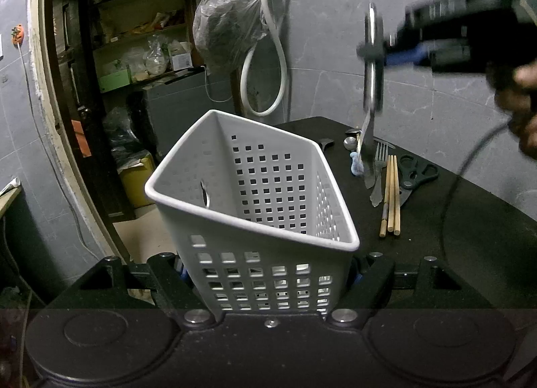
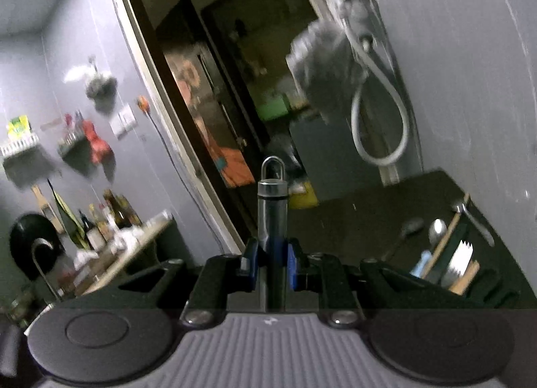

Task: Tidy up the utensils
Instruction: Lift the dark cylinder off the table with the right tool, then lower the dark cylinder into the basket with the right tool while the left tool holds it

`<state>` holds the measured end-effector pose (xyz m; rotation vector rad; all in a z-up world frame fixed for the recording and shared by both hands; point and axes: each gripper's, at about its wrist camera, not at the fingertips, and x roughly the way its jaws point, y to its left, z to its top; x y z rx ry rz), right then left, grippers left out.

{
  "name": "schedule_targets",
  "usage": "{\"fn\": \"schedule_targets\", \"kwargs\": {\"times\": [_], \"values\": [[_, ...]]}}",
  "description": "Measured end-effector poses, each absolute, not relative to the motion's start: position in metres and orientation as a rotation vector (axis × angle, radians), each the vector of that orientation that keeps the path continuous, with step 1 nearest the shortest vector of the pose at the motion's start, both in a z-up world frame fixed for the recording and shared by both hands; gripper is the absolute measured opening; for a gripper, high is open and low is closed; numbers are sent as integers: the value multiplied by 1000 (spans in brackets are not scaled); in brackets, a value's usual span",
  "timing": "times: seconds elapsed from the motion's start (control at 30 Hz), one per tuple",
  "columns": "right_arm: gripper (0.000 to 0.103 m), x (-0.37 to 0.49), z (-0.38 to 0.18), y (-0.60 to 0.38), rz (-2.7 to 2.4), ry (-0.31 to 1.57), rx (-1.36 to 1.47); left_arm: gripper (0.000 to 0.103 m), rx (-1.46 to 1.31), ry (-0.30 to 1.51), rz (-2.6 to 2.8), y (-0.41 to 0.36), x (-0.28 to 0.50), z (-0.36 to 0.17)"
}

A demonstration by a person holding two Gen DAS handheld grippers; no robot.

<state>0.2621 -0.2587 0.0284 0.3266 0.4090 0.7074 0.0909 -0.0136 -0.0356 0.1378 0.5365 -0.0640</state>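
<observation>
My left gripper (image 1: 268, 273) is shut on a white perforated plastic basket (image 1: 255, 193) and holds it tilted over the left end of the black table (image 1: 470, 236); the basket looks empty inside. My right gripper (image 2: 272, 265) is shut on a knife with a metal handle (image 2: 271, 206) that ends in a hanging loop. In the left wrist view the right gripper (image 1: 372, 52) holds that knife (image 1: 372, 92) upright in the air, blade down, above the utensils on the table, to the right of the basket.
On the table lie a fork (image 1: 379, 169), wooden chopsticks (image 1: 391, 193), black scissors (image 1: 416, 171), spoons (image 1: 350, 142) and a small blue item (image 1: 356, 166). A tap with a white hose (image 1: 268, 52) and a hung plastic bag (image 1: 225, 25) are on the wall behind. A doorway (image 1: 110, 85) opens left.
</observation>
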Motion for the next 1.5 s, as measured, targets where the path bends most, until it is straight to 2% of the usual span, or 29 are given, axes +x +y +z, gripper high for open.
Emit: {"fn": "schedule_targets", "kwargs": {"times": [0.3,0.53,0.8,1.5], "values": [[20,246,85,-252,796,213,333,79,135,538,-66,-14,90,-37],[20,236,102,-226,907,155,310,79,133,538,-67,-14,90,-37],[20,226,97,-203,961,150,268,79,134,537,-72,-13,90,-38],[20,224,41,-163,993,298,135,79,134,537,-73,-12,91,-38]]}}
